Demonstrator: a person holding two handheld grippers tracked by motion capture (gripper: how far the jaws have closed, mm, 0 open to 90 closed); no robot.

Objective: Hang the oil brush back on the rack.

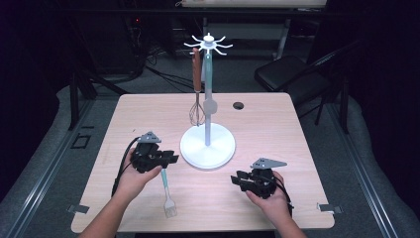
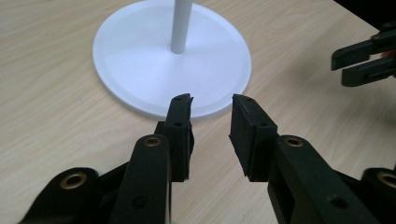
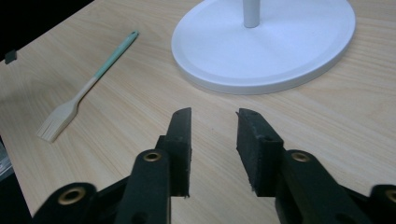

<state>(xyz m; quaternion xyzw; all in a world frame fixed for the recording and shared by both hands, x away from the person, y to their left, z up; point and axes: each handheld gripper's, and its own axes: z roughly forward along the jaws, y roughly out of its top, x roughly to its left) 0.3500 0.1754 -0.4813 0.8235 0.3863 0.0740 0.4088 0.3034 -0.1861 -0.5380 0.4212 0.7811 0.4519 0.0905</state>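
Both grippers — left gripper point(image 1: 171, 158), right gripper point(image 1: 236, 179) — sit parted and empty, pastry brush point(image 1: 166, 191) lying flat on the tabletop point(image 1: 277, 129), ready for hanging.

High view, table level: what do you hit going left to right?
Left gripper → pastry brush, lying just below it → white stand base → right gripper, jaws apart with nothing between them. The whisk hangs above on the stand, so it is left out.
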